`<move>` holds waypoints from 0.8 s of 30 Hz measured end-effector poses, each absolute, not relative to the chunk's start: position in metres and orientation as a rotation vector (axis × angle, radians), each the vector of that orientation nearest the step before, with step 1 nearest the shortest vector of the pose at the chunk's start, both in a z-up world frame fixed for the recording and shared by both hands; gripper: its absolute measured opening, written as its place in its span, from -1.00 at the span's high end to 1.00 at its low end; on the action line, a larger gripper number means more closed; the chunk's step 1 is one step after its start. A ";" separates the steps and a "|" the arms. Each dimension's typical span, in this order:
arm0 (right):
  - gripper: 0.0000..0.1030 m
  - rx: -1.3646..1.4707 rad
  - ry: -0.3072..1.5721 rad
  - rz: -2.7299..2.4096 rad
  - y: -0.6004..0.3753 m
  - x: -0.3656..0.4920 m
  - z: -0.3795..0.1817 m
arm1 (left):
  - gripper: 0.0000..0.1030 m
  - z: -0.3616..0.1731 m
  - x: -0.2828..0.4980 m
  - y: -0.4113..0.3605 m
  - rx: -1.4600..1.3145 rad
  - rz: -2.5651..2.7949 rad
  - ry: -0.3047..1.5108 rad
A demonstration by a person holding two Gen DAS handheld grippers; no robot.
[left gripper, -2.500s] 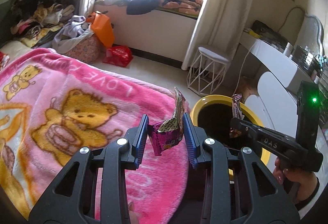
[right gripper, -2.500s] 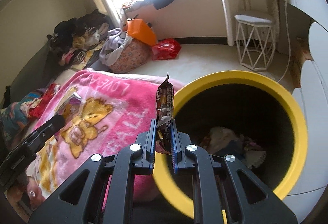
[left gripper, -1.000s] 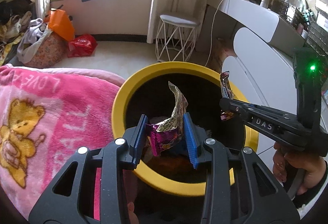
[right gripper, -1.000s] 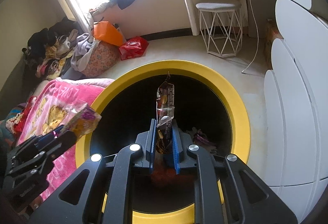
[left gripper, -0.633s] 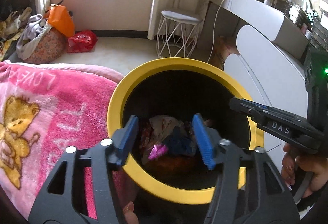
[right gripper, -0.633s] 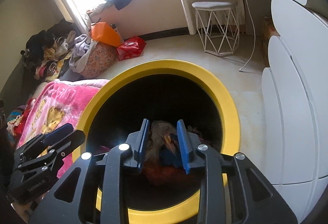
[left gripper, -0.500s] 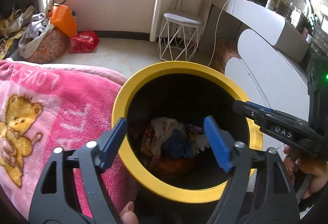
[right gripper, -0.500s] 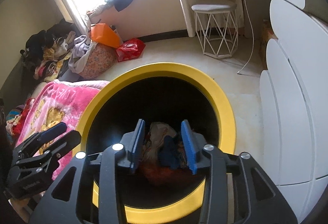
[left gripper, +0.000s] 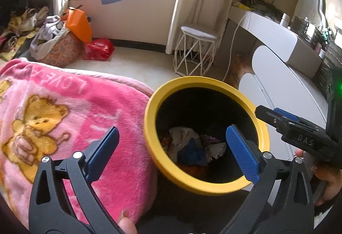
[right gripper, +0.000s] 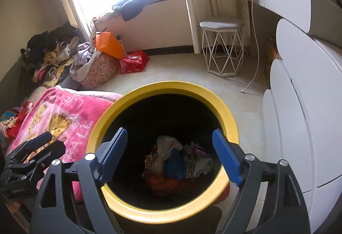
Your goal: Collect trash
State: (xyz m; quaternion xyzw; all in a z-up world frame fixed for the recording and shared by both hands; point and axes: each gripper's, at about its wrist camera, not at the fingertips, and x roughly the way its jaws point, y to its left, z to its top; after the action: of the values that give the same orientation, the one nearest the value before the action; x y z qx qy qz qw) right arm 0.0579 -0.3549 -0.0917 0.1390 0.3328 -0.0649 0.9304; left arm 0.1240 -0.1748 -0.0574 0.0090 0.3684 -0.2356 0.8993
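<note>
A round bin with a yellow rim (left gripper: 149, 114) (right gripper: 230, 118) stands on the floor beside the bed. Crumpled wrappers and trash (left gripper: 192, 146) (right gripper: 177, 159) lie at its bottom. My left gripper (left gripper: 171, 148) is wide open and empty, over the bin's left rim. My right gripper (right gripper: 168, 154) is wide open and empty, above the bin's mouth. The right gripper also shows in the left wrist view (left gripper: 284, 118), over the bin's right rim. The left gripper shows at the lower left of the right wrist view (right gripper: 40, 146).
A pink bear blanket (left gripper: 64, 110) covers the bed left of the bin. A white wire stool (left gripper: 196, 50), a red bag (left gripper: 98, 48) and piled clothes (left gripper: 51, 41) stand on the floor behind. White furniture (right gripper: 299, 105) is close on the right.
Both grippers opened and dropped their wrappers into the bin. Since then both jaws have spread wider and the left gripper has pulled back a little to the left.
</note>
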 end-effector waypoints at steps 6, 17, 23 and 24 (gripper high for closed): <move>-0.73 0.269 0.638 -0.102 -0.332 0.047 -0.079 | -0.79 -0.045 0.111 -0.146 0.000 -0.424 0.731; -0.87 0.180 0.455 -0.034 -0.267 0.014 -0.061 | -0.79 -0.032 0.068 -0.077 -0.035 -0.224 0.614; -0.87 0.141 0.332 -0.033 -0.238 -0.010 -0.063 | -0.79 -0.028 0.040 -0.047 -0.051 -0.141 0.544; -0.87 0.136 0.315 -0.032 -0.235 -0.012 -0.063 | -0.79 -0.028 0.037 -0.044 -0.056 -0.133 0.539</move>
State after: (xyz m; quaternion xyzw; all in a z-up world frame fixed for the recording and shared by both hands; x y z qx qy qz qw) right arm -0.0120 -0.2348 -0.0625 0.0677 0.1567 -0.0161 0.9852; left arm 0.0367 -0.0442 -0.0277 -0.0276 0.2658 -0.0659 0.9614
